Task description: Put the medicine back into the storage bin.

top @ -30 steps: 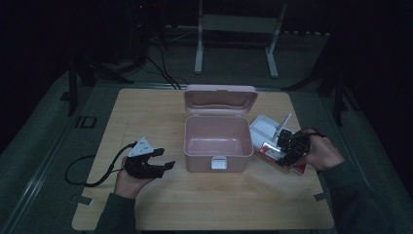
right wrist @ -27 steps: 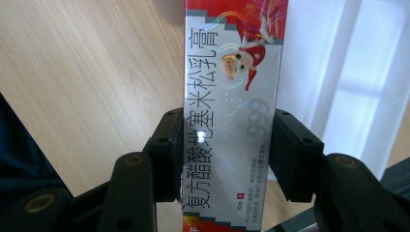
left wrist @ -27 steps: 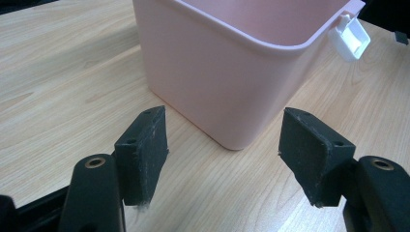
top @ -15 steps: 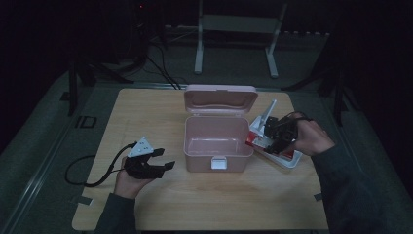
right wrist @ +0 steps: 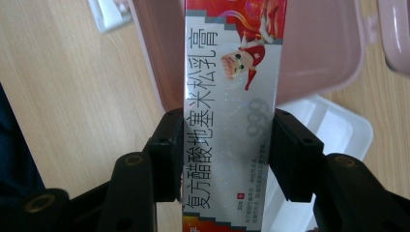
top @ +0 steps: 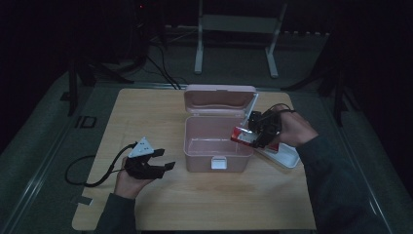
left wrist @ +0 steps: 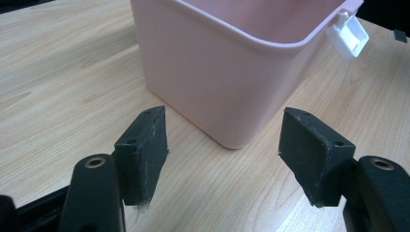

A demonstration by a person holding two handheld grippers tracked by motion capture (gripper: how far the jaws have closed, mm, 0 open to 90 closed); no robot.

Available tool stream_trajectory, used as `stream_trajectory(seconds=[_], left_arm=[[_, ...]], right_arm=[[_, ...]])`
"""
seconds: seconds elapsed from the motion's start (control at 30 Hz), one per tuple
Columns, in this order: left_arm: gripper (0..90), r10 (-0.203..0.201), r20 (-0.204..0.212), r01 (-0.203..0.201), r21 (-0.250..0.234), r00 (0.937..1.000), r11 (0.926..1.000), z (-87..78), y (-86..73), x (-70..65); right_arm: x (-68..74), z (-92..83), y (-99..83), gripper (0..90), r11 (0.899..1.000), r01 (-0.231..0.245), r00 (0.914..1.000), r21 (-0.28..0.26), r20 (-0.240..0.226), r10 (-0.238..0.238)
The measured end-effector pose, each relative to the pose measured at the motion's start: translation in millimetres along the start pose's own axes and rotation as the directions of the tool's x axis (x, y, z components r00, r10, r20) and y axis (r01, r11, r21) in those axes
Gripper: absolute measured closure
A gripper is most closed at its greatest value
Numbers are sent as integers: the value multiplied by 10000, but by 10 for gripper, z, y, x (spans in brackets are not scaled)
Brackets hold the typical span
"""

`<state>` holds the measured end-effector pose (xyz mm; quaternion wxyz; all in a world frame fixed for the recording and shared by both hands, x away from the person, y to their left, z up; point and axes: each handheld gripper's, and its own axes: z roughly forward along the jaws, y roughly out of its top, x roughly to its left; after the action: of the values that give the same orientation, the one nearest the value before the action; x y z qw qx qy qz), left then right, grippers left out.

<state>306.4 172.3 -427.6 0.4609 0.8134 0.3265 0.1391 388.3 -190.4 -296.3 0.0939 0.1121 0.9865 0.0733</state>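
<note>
Two grippers are in use at a wooden table [top: 146,107]. Nearest the person, the left gripper [top: 163,160] lies low over the tabletop at the front left, its jaws standing well apart with nothing between them; its cable [top: 80,175] loops off to the left across the table edge. In the left gripper view the jaws face a lower corner of the pink box [left wrist: 227,72], near it but not touching, and the white latch [left wrist: 349,38] hangs from the box's rim.

Further in, at mid-table, the pink box [top: 214,146] stands open and appears empty inside, its lid [top: 220,97] raised upright at the back.

At the box's right edge, the right gripper [top: 251,132] holds a red and silver carton [top: 242,136] over the rim. In the right gripper view the jaws are clamped on both long sides of the carton [right wrist: 232,96], which bears printed characters and a cartoon figure, its far end reaching over the box's interior. A white tray [top: 287,158] rests on the table just right of the box, below the right hand [top: 292,129].
</note>
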Motion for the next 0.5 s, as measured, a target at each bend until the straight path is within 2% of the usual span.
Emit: stream_trajectory(seconds=[0.1, 0.27, 0.37, 0.5], left_arm=[[343, 0, 7, 0, -21, 10000, 10000, -3, 0, 2], [343, 10, 0, -10, -11, 10000, 10000, -3, -2, 1], [343, 14, 7, -13, -22, 10000, 10000, -6, -2, 1], [343, -2, 9, 2, -15, 10000, 10000, -3, -3, 1]], right_arm=[[3, 17, 59, 513, 9999, 124, 9999, 36, -33, -124], [19, 80, 228, 513, 9981, 606, 9979, -64, -233, -608], [43, 126, 303, 513, 9957, 929, 9955, 39, -198, -928], [70, 181, 395, 513, 9920, 1259, 9914, 59, -382, -1256]])
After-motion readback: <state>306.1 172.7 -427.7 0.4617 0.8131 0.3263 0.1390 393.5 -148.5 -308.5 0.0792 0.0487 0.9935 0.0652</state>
